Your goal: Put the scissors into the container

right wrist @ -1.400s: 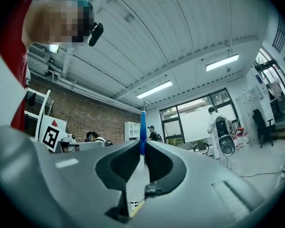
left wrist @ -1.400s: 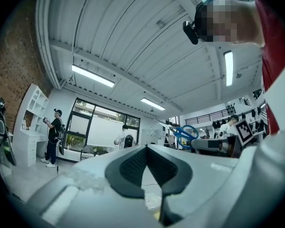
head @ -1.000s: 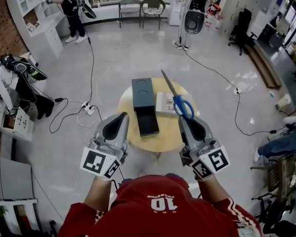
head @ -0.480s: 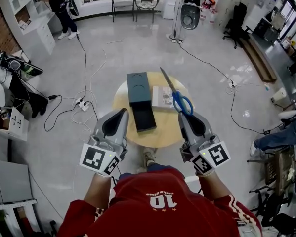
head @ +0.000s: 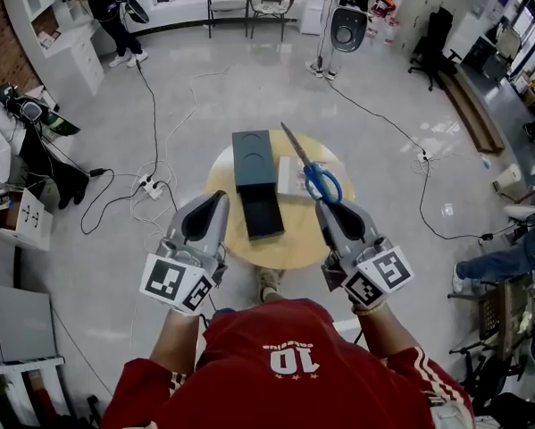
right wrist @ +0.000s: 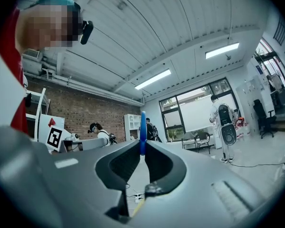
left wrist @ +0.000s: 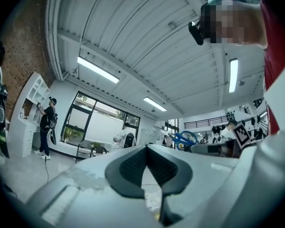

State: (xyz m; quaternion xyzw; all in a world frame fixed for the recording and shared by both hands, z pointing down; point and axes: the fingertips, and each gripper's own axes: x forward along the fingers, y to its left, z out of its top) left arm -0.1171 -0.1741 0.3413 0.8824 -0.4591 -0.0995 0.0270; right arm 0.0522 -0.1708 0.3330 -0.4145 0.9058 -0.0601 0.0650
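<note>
Lower left of head view: left gripper (head: 213,202), grey plastic shell, jaws pressed tip to tip on nothing. In left gripper view, black ribbed pads (left wrist: 132,167) meet at the tips, with only an oval gap behind them. Hangs above the round wooden table (head: 289,248), just left of the container (head: 254,161).

Centre: container dark grey, matte, rectangular, long axis running up-frame, resting on the table.

Right of centre: scissors (head: 305,157), long axis diagonal. Metal blades point to upper left of frame, blue plastic loop handles toward lower right. Held over the table's right part, above a pale flat packet (head: 294,184), just right of the container, not in it.

Lower right: right gripper (head: 326,206) clamped on the blue handle, scissors sticking straight out beyond the tips. In right gripper view, scissors (right wrist: 142,127) edge-on, a thin upright blue strip pinched between the jaw tips.
</note>
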